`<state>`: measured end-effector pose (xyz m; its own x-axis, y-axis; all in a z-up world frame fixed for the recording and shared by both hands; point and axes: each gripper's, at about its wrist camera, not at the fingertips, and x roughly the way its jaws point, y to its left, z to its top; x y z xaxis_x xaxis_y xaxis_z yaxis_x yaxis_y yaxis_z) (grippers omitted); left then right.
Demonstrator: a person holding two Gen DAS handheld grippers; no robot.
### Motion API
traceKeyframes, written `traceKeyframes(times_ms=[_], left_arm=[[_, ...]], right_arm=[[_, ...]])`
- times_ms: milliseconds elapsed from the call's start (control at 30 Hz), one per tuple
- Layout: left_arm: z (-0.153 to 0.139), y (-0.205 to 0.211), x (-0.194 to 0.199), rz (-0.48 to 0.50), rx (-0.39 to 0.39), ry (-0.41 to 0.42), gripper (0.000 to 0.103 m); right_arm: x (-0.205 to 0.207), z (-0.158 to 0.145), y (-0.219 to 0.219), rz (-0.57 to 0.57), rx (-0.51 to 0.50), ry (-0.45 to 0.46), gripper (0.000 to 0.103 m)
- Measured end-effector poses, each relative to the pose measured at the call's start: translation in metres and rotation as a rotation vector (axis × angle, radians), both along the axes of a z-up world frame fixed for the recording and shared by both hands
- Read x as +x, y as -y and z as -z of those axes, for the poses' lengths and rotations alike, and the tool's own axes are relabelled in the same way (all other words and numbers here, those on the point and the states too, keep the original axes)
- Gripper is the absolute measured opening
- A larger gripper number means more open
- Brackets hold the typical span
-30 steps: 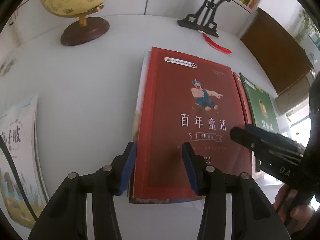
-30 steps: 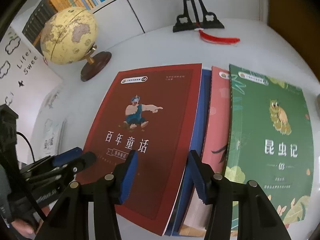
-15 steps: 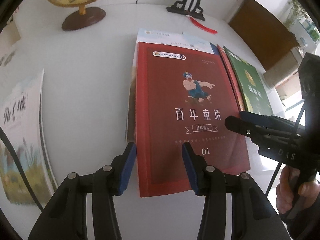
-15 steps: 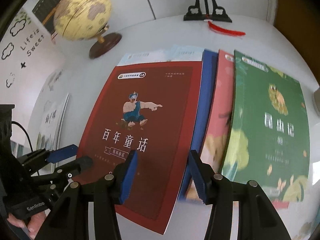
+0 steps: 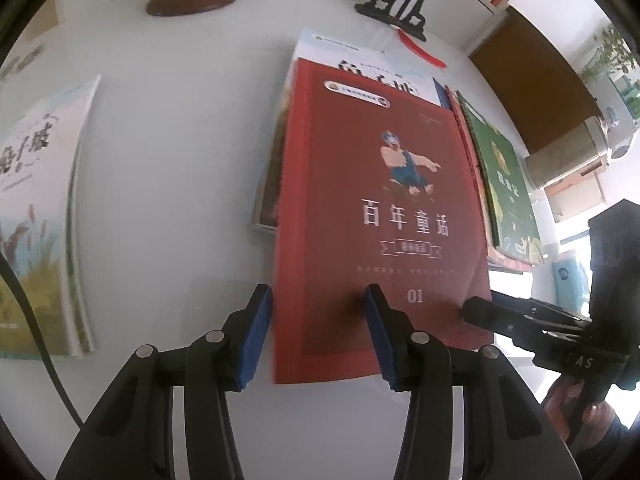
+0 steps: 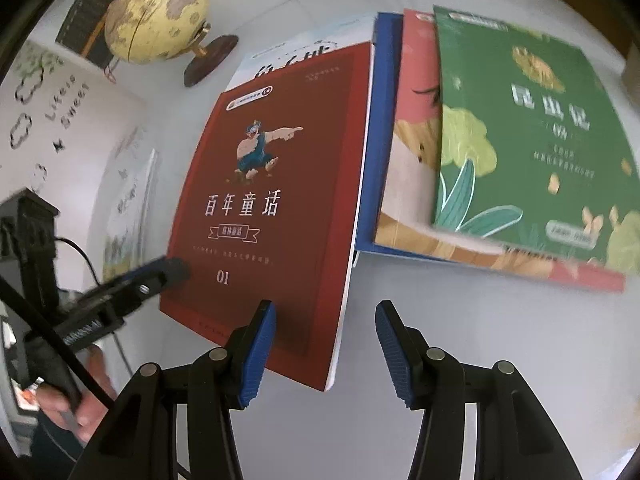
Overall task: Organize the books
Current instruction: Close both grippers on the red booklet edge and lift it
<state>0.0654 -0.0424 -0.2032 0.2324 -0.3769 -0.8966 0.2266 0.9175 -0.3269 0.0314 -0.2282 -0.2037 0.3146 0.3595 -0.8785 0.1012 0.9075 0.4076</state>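
While both the left gripper (image 5: 318, 334) and right gripper (image 6: 326, 350) hover spread and empty over its near corners, the red book (image 5: 384, 216), topmost on the table's (image 5: 180, 160) stack, probably needs pinching next.

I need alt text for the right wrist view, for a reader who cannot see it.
A red book lies on a white table, its near corner between the open jaws of the right gripper, while the left gripper reaches its left edge. Beside it overlap a blue book, a pink book and a green book; a globe stands behind.
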Motion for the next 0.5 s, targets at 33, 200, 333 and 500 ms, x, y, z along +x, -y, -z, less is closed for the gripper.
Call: traceKeyframes(times_ms=[33, 200, 333, 500], left_arm=[[0.001, 0.001, -0.001, -0.003, -0.001, 0.0, 0.044], [-0.002, 0.003, -0.005, -0.013, -0.034, 0.006, 0.043], [-0.025, 0.0, -0.012, 0.004, -0.117, 0.041, 0.036], [-0.04, 0.004, -0.01, 0.01, -0.237, 0.05, 0.034]], right_arm=[[-0.001, 0.002, 0.002, 0.011, 0.027, 0.005, 0.051], [-0.003, 0.013, 0.009, 0.054, 0.169, 0.001, 0.045], [-0.008, -0.002, 0.009, 0.035, 0.134, 0.052, 0.026], [-0.007, -0.026, 0.001, -0.033, 0.034, 0.133, 0.022]])
